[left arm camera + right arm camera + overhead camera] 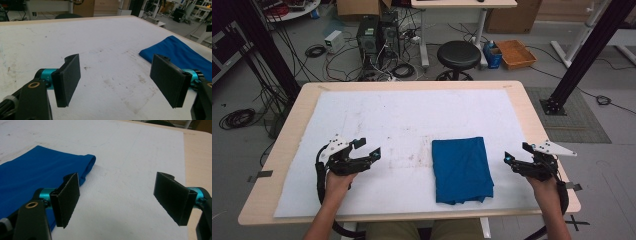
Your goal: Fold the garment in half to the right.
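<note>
— Where's the cloth (461, 170)?

— Folded, lower centre-right of the high view, on the white worktop (377, 120), between both hands.

— And the claws?

— Left claw (368, 149) and right claw (515, 155) both released, empty. I'd pinch both near corners together, low and level.

Bare white mat (377, 120) lies between both tools; folded blue cloth (461, 170) probably the sole obstacle
</note>
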The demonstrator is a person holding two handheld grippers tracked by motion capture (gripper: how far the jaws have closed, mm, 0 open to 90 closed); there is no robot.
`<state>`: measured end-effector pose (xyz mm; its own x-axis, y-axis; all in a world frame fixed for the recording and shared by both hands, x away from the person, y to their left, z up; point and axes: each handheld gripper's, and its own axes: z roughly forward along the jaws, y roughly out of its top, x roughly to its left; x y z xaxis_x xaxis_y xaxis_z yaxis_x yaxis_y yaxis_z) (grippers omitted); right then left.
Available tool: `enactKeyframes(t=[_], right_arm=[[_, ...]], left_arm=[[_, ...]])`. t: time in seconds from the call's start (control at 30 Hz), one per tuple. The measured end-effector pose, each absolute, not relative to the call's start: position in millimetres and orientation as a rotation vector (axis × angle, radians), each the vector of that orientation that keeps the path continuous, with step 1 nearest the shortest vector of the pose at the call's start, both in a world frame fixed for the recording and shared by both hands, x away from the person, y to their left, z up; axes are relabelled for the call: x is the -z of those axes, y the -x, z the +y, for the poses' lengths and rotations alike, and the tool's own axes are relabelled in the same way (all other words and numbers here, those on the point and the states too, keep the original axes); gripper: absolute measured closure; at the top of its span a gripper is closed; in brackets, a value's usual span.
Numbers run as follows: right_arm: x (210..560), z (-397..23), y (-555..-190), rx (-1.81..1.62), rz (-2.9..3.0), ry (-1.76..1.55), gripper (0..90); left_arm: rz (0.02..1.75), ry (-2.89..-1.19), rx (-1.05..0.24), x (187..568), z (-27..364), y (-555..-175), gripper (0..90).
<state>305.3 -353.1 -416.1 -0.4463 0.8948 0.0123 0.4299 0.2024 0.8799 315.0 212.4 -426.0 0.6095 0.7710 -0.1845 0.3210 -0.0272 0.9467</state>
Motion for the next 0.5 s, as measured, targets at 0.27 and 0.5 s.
enactKeyframes(t=[0.27, 0.5], right_arm=[[418.4, -352.1, -306.4, -1.179, 1.969, -1.236, 20.7], [419.5, -352.1, -307.7, -1.186, 1.972, -1.235, 20.7]], left_arm=[[0.929, -1.615, -0.449, 426.6, 214.1, -314.8, 24.6], [0.933, -1.628, -0.445, 428.7, 213.1, -315.2, 24.6]])
